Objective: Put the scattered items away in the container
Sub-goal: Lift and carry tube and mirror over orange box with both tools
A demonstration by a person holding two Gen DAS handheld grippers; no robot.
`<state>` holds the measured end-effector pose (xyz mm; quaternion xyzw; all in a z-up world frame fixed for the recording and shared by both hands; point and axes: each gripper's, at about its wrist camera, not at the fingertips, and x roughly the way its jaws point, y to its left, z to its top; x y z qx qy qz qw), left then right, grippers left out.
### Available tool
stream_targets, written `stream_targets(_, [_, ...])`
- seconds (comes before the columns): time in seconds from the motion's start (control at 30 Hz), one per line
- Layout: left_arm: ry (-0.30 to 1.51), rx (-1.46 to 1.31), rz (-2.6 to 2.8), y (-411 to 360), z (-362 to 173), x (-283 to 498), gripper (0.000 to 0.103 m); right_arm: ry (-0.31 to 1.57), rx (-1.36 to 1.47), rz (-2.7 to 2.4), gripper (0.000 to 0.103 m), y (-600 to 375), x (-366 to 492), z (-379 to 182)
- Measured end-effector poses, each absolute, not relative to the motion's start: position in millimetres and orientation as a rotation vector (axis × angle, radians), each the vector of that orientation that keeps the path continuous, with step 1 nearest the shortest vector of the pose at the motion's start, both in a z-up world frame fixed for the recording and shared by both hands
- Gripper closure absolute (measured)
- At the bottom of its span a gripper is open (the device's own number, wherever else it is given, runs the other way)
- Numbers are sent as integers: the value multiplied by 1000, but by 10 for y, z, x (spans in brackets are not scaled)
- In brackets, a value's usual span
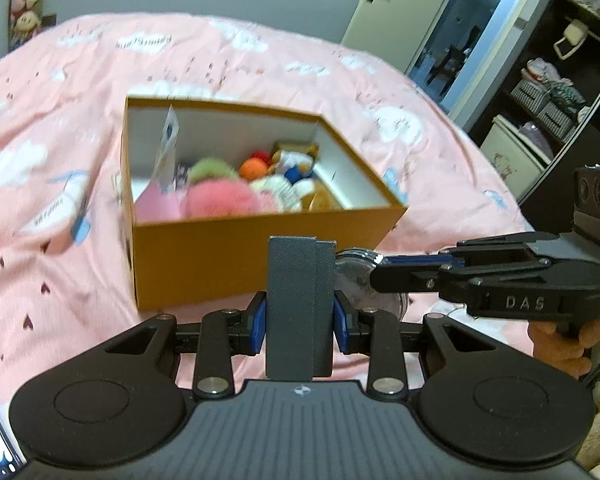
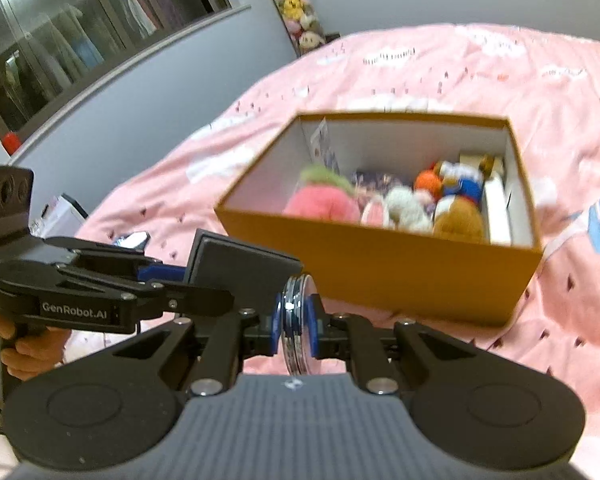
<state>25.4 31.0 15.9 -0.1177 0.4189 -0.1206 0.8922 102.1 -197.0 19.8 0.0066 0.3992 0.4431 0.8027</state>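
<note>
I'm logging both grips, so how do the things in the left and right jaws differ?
The grey case is a matte, thick rectangular block; the clear disc is round, thin and shiny. The case stands upright in half-open jaws; the disc sits edge-on in nearly closed ones. Both are held short of the box.

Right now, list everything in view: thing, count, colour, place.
Box: one, orange outside, white inside, open on the bed.
Plush toys: several, pink, green, orange, cream, brown, in the box.
Bedspread: one, pink with white clouds, under the box.
Grey case: one, in the left gripper.
Round clear disc: one, silver-rimmed, in the right gripper.
Hands: two, holding the gripper handles.
</note>
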Motion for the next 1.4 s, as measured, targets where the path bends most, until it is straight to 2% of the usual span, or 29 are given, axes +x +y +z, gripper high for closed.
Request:
stream_targets(0.33, [757, -254, -295, 428, 560, 364, 65, 717, 13, 953, 89, -2009, 1192, 705])
stream_targets(0.6, [685, -231, -202, 672, 760, 787, 65, 710, 35, 901, 89, -1867, 1629, 768])
stream_targets(1.03, [755, -119, 33, 930, 443, 1549, 65, 888, 217, 808, 89, -1302, 2654, 239])
stream_targets(1.4, [840, 10, 96, 800, 201, 1843, 65, 1037, 330, 766, 89, -883, 3067, -316])
